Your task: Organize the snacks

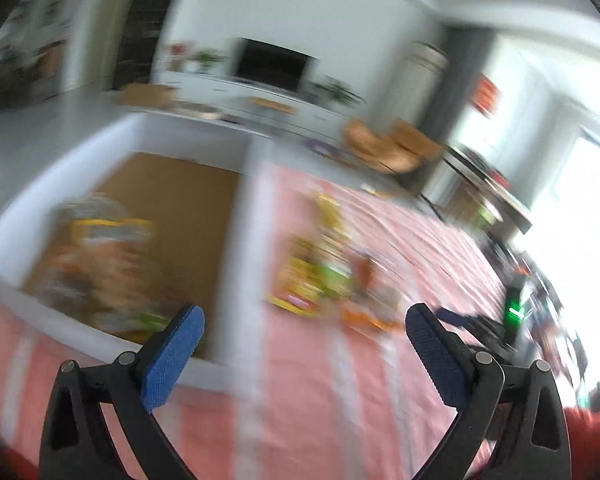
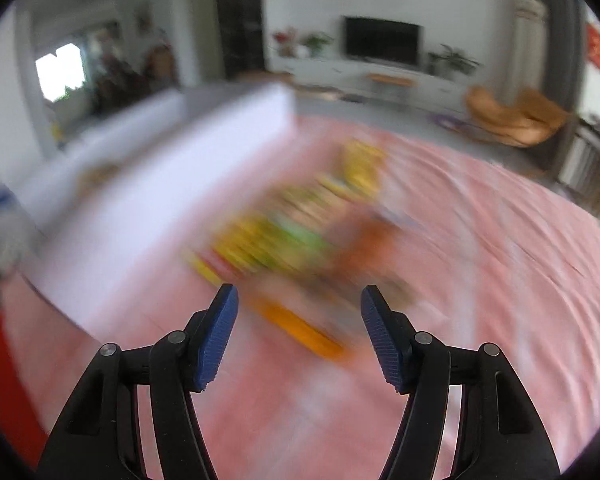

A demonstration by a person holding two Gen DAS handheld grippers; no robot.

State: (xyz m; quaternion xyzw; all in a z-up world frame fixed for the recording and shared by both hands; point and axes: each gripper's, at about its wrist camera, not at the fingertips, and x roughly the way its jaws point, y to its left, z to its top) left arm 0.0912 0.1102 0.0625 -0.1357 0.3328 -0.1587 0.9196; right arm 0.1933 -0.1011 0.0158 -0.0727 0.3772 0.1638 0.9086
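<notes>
Your left gripper (image 1: pixel 305 322) and right gripper (image 2: pixel 299 300) both gape empty; white-walled cardboard box (image 1: pixel 236 236) holds some blurred snack packets (image 1: pixel 100 256), a yellow-green pile (image 2: pixel 284 240) ahead of your right fingers remains.

cloth (image 2: pixel 480 264): pink, wrinkled fabric | box (image 1: pixel 256 208): white walls, brown cardboard floor | fingers (image 2: pixel 216 340): ribbed blue pads

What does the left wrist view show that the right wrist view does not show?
Only the left wrist view shows the brown floor inside the white box, with blurred snack packets in it, and the left tool, open and empty. Only the right wrist view shows the right tool, also open and empty. Both show the snack pile on the pink cloth and the television.
</notes>
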